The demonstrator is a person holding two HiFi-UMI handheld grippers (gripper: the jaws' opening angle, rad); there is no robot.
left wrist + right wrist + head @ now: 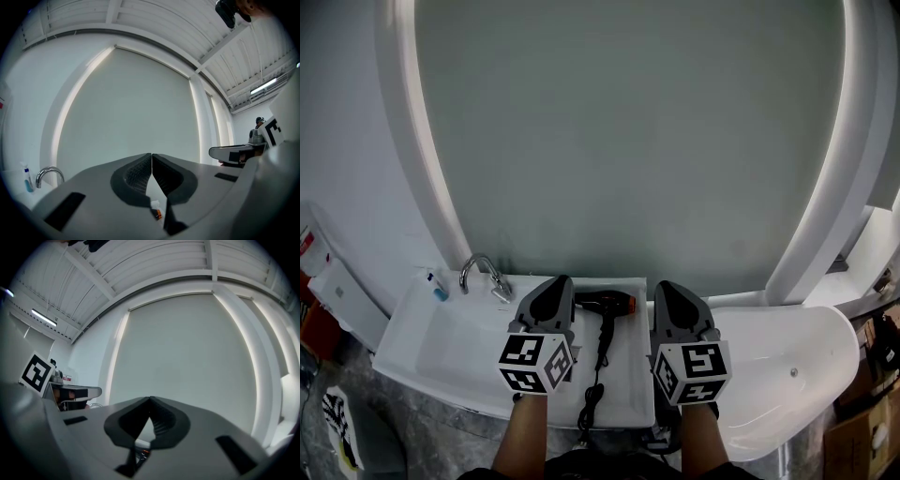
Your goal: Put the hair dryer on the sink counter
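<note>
A black hair dryer [607, 304] with an orange end lies on the white sink counter [628, 384], its cord [592, 398] trailing toward the front edge. My left gripper [557, 285] hovers just left of the dryer and my right gripper [667, 291] just right of it, both pointing level at the wall. In the left gripper view the jaws meet tip to tip at the left gripper [152, 155], with nothing between them. The right gripper [150, 400] looks the same, shut and empty. A sliver of the dryer [158, 214] shows below the left jaws.
A chrome faucet [483, 272] stands at the back of the basin [441, 337] on the left, with a small blue-and-white item [438, 288] beside it. A white curved fixture [787, 361] sits to the right. Cardboard boxes [862, 427] stand at the far right.
</note>
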